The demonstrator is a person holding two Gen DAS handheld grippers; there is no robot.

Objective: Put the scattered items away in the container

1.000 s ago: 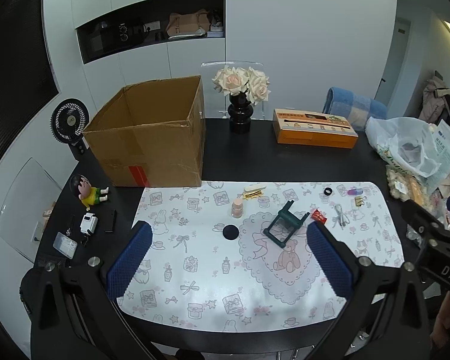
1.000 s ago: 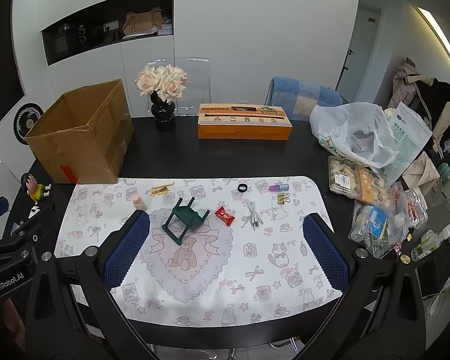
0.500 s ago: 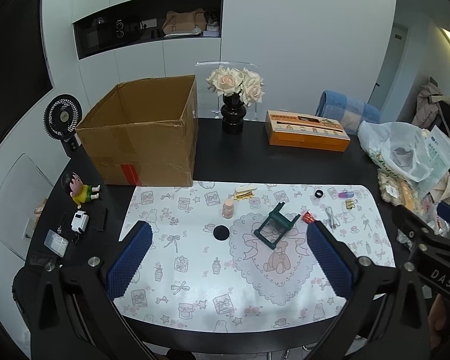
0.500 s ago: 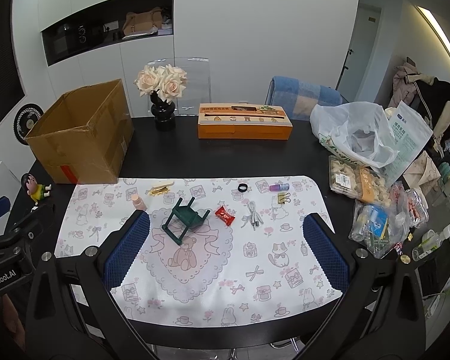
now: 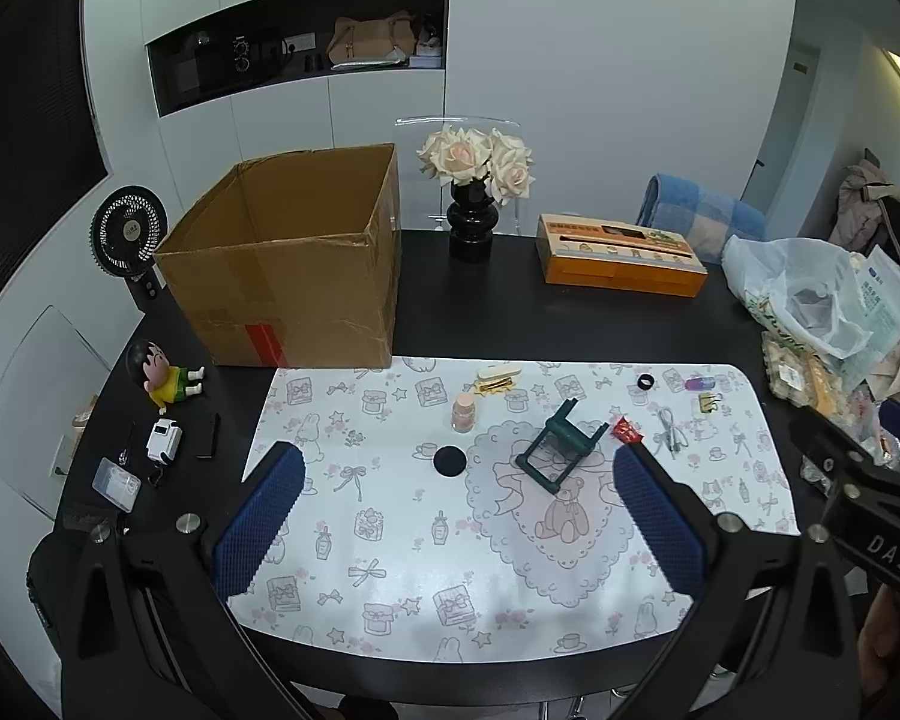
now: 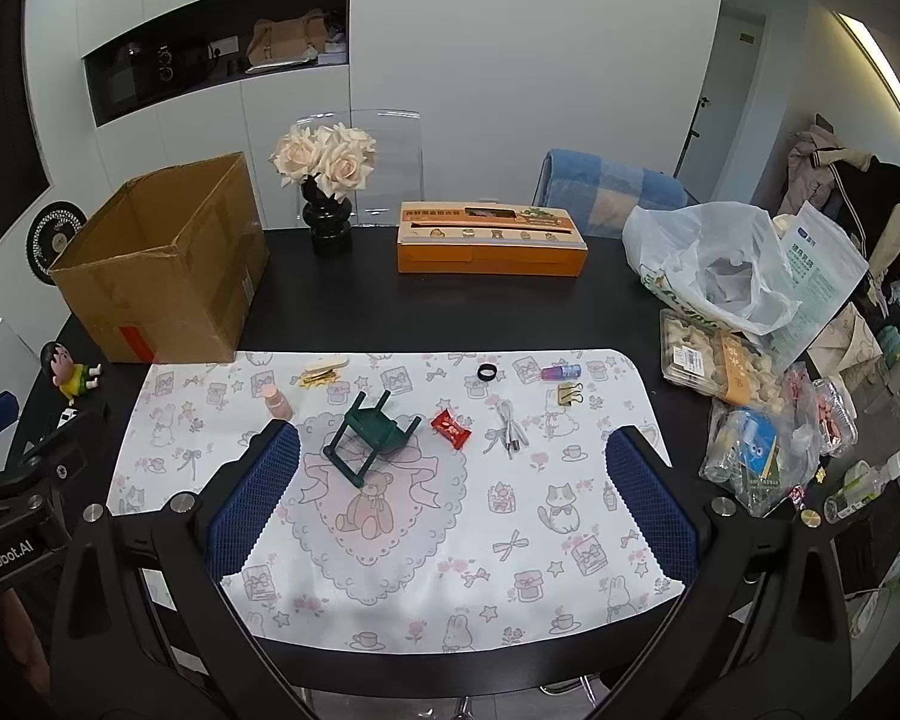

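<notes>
An open cardboard box point(image 5: 294, 276) point(image 6: 162, 276) stands at the back left of the black table. Scattered on the patterned white mat point(image 5: 390, 540) point(image 6: 510, 540) lie a tipped green toy chair point(image 5: 561, 444) point(image 6: 369, 435), a small peach bottle point(image 5: 464, 411) point(image 6: 276, 399), a black disc point(image 5: 449, 459), a red candy wrapper point(image 6: 450, 427), a white cable point(image 6: 508, 432), a black ring point(image 6: 486, 372), a purple tube point(image 6: 561, 371), a gold binder clip point(image 6: 570, 393) and a yellow clip point(image 5: 498, 380). My left gripper point(image 5: 459, 519) and right gripper point(image 6: 453, 501) hover open and empty above the mat's near edge.
A black vase of roses point(image 5: 473, 222), an orange carton point(image 5: 621, 264), a white plastic bag point(image 6: 714, 264) and snack packets point(image 6: 750, 420) crowd the back and right. A cartoon figurine point(image 5: 162, 375), small fan point(image 5: 127, 234) and little gadgets point(image 5: 162, 441) sit at the left.
The left gripper has risen and pulled back a little, so the table looks smaller and lower in its view. The right gripper has barely moved. Both stay open.
</notes>
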